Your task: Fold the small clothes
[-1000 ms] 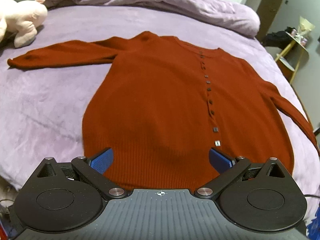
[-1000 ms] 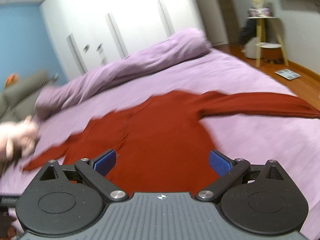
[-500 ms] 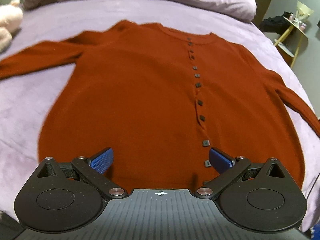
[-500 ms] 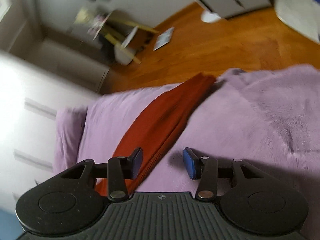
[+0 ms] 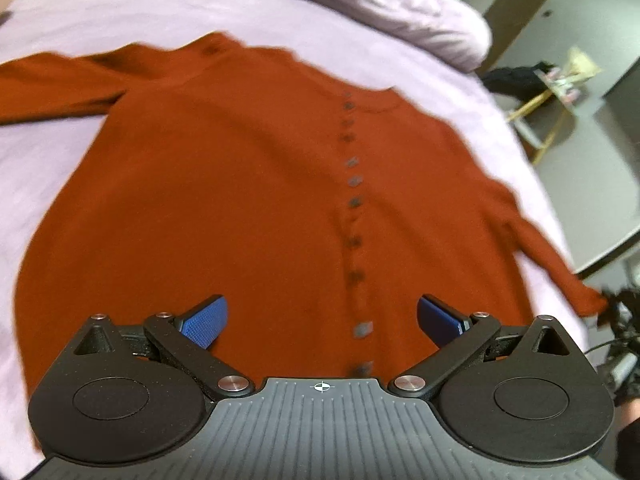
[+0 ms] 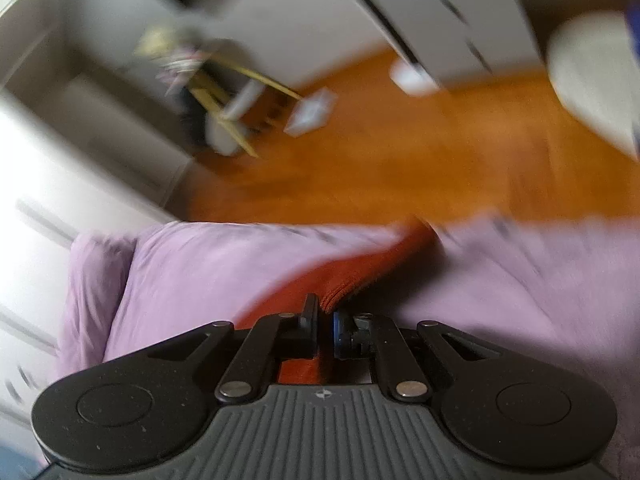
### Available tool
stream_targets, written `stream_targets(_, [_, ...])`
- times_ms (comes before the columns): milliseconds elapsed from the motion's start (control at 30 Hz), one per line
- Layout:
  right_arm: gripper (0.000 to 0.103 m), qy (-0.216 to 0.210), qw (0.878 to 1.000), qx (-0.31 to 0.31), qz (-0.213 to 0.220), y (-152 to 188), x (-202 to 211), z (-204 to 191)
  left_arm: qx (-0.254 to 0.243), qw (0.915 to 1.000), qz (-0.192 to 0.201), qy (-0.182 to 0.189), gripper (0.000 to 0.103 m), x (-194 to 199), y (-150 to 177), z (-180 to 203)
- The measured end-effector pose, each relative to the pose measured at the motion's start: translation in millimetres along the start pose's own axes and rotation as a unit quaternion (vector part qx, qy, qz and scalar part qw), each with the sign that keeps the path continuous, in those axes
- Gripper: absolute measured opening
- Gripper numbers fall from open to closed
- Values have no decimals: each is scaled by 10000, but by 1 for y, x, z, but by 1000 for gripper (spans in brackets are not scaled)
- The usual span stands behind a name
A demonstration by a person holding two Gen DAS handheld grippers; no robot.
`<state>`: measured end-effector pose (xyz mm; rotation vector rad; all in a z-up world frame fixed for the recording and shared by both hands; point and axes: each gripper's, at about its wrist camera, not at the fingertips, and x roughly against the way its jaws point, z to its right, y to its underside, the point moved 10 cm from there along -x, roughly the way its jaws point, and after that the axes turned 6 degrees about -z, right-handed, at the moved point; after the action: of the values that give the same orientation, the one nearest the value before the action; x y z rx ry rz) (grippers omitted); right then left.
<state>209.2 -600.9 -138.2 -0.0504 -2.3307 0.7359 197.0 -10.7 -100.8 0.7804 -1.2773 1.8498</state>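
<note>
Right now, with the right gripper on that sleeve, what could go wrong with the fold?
1. The right gripper, whose jaws have just been closing, pinches only the edge of the sleeve; it might slip out when lifted.
2. The left gripper hangs open over the cardigan, holding nothing, so pulling the sleeve could drag the whole garment across the bedspread.

From the left wrist we look steeply down, close over the near hem of the rust cardigan (image 5: 248, 200) spread on the purple bed (image 5: 80, 32), facing its far collar. From the right wrist we look along one sleeve (image 6: 360, 272) toward the wooden floor (image 6: 400, 168). We share bed, sleeve and side table (image 5: 552, 92).
</note>
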Motion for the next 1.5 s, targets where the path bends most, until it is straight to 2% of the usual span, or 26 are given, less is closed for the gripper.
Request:
stream_targets(67, [6, -601, 9921, 1092, 164, 14, 22, -68, 2, 9995, 30, 317, 103, -4, -13, 12])
stream_targets(133, [6, -1347, 9699, 2025, 62, 49, 43, -133, 46, 9979, -2, 644, 103, -11, -26, 26])
stream_targets(200, [6, -1978, 9376, 2858, -126, 98, 62, -185, 17, 9951, 32, 993, 103, -17, -42, 42])
stream_targets(233, [6, -2191, 9170, 3324, -237, 128, 68, -205, 4, 9945, 67, 1044, 103, -21, -47, 47])
stream_targets(300, [6, -2374, 8832, 4022, -433, 184, 70, -229, 53, 9908, 114, 1349, 103, -34, -60, 58])
stream_targets(367, [6, -2225, 8571, 4599, -657, 238, 59, -238, 257, 9868, 20, 1598, 103, -49, -66, 62])
stream_targets(433, [6, -1851, 8285, 5221, -819, 286, 40, -234, 437, 9839, -160, 1725, 103, -68, -69, 63])
stream_targets(500, [7, -1519, 8025, 5691, -951, 316, 24, -225, 622, 9815, -347, 1778, 103, -90, -68, 61])
stream_targets(567, [7, -1413, 7927, 5860, -910, 334, 27, -216, 861, 9756, -514, 1955, 102, -103, -67, 59])
stream_targets(667, [8, -1379, 7799, 6066, -691, 343, 33, -213, 1236, 9621, -695, 2329, 98, -118, -66, 59])
stream_targets(767, [8, -1272, 7605, 6348, -499, 349, 36, -215, 1299, 9551, -763, 2552, 92, -127, -67, 71])
stream_targets(833, [14, -1332, 7464, 6497, -550, 357, 37, -215, 1233, 9523, -848, 2658, 92, -124, -65, 79])
stream_targets(867, [17, -1490, 7445, 6458, -803, 361, 39, -214, 1157, 9530, -934, 2638, 92, -130, -64, 81])
stream_targets(900, [26, -1626, 7486, 6353, -976, 361, 44, -216, 1091, 9550, -1035, 2555, 90, -134, -61, 83])
stream_targets(967, [36, -2003, 7723, 5899, -1242, 350, 53, -216, 1030, 9561, -1230, 2451, 89, -148, -55, 84])
stream_targets(1000, [38, -2136, 7904, 5563, -1424, 340, 54, -213, 1012, 9555, -1309, 2443, 87, -154, -52, 85])
stream_targets(1100, [39, -2003, 8366, 4874, -1495, 310, 46, -202, 1016, 9539, -1371, 2471, 82, -164, -48, 87])
stream_targets(1133, [39, -1928, 8476, 4715, -1489, 301, 41, -198, 1002, 9542, -1367, 2465, 81, -168, -49, 89])
stream_targets(1200, [39, -1786, 8630, 4511, -1406, 289, 36, -188, 940, 9544, -1423, 2452, 64, -177, -50, 94])
stream_targets(1333, [39, -1452, 8681, 4596, -1183, 286, 30, -176, 869, 9570, -1515, 2315, 40, -179, -50, 101])
stream_targets(1400, [39, -1450, 8694, 4592, -1105, 287, 31, -173, 928, 9588, -1559, 2185, 14, -184, -47, 97])
stream_targets(1500, [39, -1432, 8693, 4623, -1008, 285, 28, -166, 1070, 9573, -1574, 2176, 9, -179, -43, 84])
